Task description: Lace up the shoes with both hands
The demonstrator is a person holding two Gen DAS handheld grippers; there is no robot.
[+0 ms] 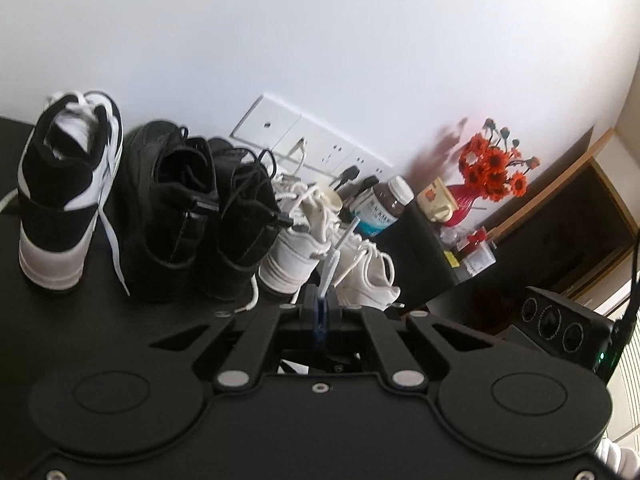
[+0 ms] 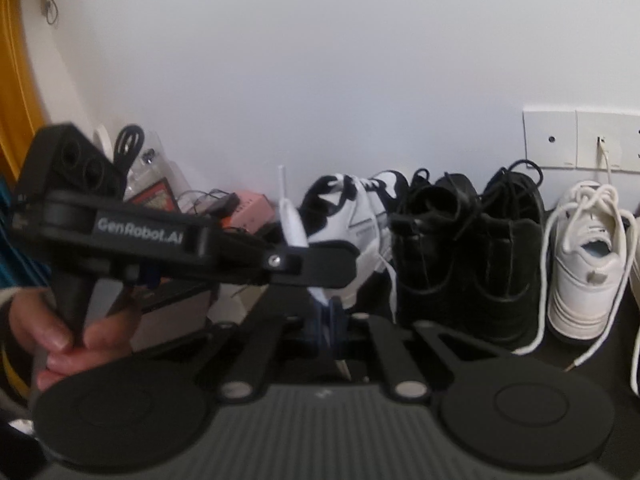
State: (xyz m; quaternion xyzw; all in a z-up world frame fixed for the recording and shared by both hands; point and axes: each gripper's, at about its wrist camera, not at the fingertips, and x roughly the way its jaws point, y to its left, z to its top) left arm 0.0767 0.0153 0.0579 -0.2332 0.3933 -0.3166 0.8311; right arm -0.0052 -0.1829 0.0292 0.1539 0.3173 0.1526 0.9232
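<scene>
On the dark table (image 1: 60, 340) the shoes stand in a row against the wall. From the left: the black-and-white high-top (image 1: 66, 196), its white lace hanging loose down the side; the black pair (image 1: 192, 216), their laces slack and tangled; then the white sneakers (image 1: 320, 248), whose cords trail out over the table untied. No shoe in either view shows a tied bow, so as far as the pictures tell, tying is left on every pair. How fully each lace is threaded through its eyelets is too blurred to judge.

The left gripper (image 1: 322, 304) has its fingers pressed together on a white lace end (image 1: 334, 256), which stands up from the pinch. In the right wrist view that gripper crosses the picture sideways, held by the person's left hand (image 2: 52, 332). The right gripper (image 2: 332, 320) looks narrowed on the same white strand (image 2: 294, 228), though its fingertips are partly hidden behind the other tool, so that grip is probable, not certain.
</scene>
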